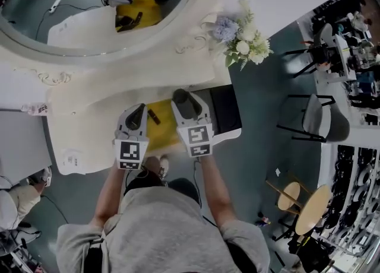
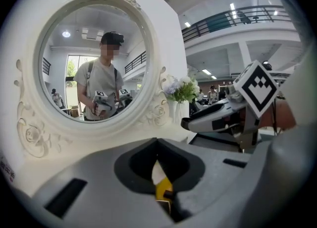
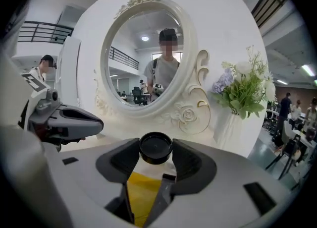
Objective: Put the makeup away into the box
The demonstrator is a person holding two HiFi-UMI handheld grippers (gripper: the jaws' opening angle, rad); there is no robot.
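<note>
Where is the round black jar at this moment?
In the right gripper view, the round black jar is gripped between the jaws of the right tool, above the yellow cloth and in front of the oval mirror.

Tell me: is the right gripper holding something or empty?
Holding. The right gripper has its jaws pressed against both sides of a round black-lidded jar.
</note>
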